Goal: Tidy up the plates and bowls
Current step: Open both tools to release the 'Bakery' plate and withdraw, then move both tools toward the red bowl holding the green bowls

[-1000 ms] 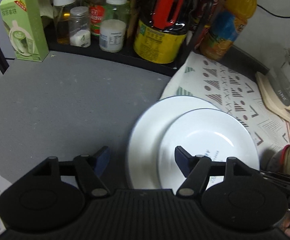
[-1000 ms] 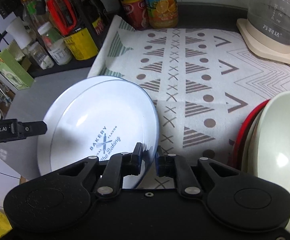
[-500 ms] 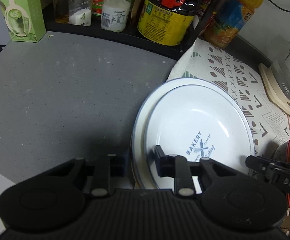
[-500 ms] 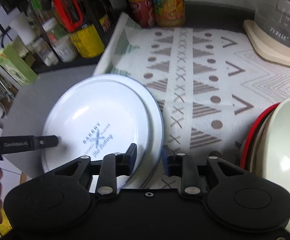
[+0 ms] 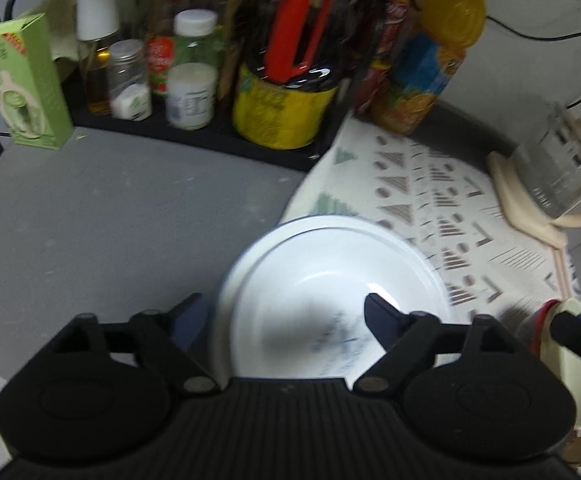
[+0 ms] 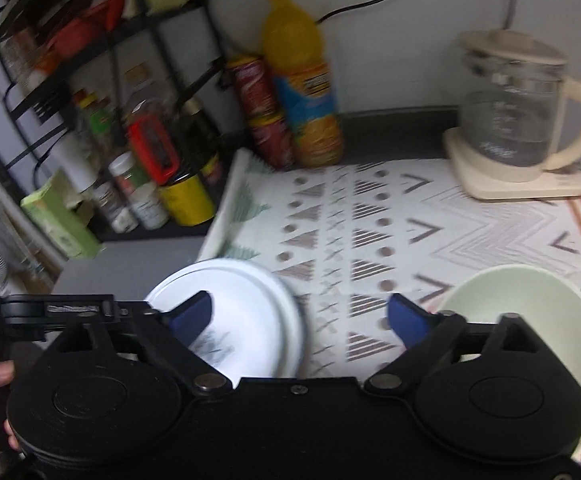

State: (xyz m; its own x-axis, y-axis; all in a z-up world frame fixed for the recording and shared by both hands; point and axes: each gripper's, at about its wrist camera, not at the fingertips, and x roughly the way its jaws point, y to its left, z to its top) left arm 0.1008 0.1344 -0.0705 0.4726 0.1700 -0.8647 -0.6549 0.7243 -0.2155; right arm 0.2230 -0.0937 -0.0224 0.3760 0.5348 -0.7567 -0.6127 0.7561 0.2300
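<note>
Two white plates [image 5: 330, 280] lie stacked at the seam of the grey counter and the patterned mat; the top one carries blue lettering. The stack also shows in the right wrist view [image 6: 246, 312]. My left gripper [image 5: 282, 316] is open and empty, its fingers either side of the stack's near edge. My right gripper [image 6: 302, 316] is open and empty, raised above the mat. A pale green bowl [image 6: 530, 320] nested in a red-rimmed bowl sits at the right, also in the left wrist view [image 5: 566, 352].
A black rack of bottles and jars [image 5: 218, 80] lines the back. A green carton [image 5: 22, 84] stands at left, an orange juice bottle [image 6: 306, 80] and red cans [image 6: 266, 116] at the back, a glass kettle [image 6: 518, 116] at back right on the patterned mat [image 6: 430, 236].
Both grippers opened and let go of the plates. The top plate now rests stacked on the lower one. The right gripper lifted and pulled back; the left gripper backed off a little.
</note>
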